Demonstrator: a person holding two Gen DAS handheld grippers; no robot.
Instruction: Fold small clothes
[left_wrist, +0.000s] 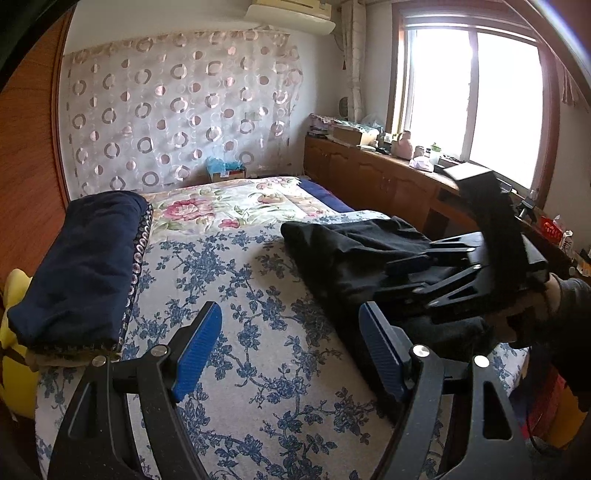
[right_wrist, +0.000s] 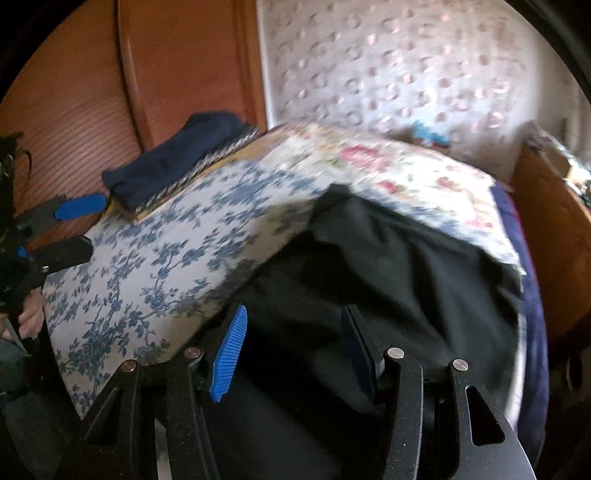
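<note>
Two grippers over a bed with one black cloth.

The left gripper (left_wrist: 290, 347) sits low in the middle of the left wrist view, tilted down at the bed (left_wrist: 236, 295), with its two blue pads (left_wrist: 197, 350) wide apart and nothing between them. The right gripper (right_wrist: 291, 350) sits at the bottom of its own view, tipped down over the black cloth (right_wrist: 406, 266); its jaws are partly apart and no cloth is pinched between them. In the left view it lies on the cloth at the right, held by one hand (left_wrist: 554, 295). There is one black cloth, spread in the right half of the bed. There is one dark blue folded pile (left_wrist: 81, 266) at the left edge.
</note>
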